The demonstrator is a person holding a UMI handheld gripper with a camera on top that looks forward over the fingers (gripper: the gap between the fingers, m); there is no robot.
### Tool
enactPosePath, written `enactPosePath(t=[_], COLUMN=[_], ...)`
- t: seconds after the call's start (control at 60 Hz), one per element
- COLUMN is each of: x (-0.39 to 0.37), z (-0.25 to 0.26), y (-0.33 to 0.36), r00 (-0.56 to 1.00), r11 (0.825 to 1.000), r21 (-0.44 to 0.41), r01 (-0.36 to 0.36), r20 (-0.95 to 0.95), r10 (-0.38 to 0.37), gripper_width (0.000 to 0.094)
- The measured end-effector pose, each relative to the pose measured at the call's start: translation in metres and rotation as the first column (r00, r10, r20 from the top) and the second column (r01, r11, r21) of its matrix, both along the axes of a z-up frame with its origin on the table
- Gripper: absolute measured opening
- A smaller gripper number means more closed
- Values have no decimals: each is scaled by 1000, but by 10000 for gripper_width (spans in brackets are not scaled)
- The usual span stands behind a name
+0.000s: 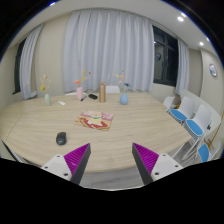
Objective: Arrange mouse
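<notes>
Near the counter's (120, 125) front edge lay the mouse (61, 138) (small, dark), just beyond the tool (111, 162), whose fingers were spread and empty.

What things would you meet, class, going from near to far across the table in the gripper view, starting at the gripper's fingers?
Open gripper, nothing between its fingers → mouse → mat holding small items → brown bottle near the table's far edge → curtains.

A plate of food (96, 120) sits mid-table (130, 125), blue chairs (190, 118) alongside, curtains (108, 60) behind.
</notes>
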State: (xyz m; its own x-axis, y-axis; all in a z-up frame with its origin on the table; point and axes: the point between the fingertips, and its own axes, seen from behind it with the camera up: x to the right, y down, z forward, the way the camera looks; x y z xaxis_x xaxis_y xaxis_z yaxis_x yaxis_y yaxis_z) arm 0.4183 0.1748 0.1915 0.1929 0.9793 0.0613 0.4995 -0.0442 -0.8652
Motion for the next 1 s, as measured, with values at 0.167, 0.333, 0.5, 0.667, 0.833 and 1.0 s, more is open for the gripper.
enactPosePath(t=[0.167,0.333,0.5,0.667,0.833,1.0], x=[-3,-13,-22,-29,-52,-94], z=[-16,-28,-37,-57,-72,-104], y=[-24,-75,-129,-190,-229,-237], r00=[999,995,987,971,962,964], r11=[999,995,987,973,963,967], r21=[-28,-47,-47,-55,-59,-38], r01=[-27,-90,-153,-223,-263,-251], r20=[29,47,46,78,62,77], r10=[28,92,155,227,266,253], gripper_width=[861,866,866,863,861,860])
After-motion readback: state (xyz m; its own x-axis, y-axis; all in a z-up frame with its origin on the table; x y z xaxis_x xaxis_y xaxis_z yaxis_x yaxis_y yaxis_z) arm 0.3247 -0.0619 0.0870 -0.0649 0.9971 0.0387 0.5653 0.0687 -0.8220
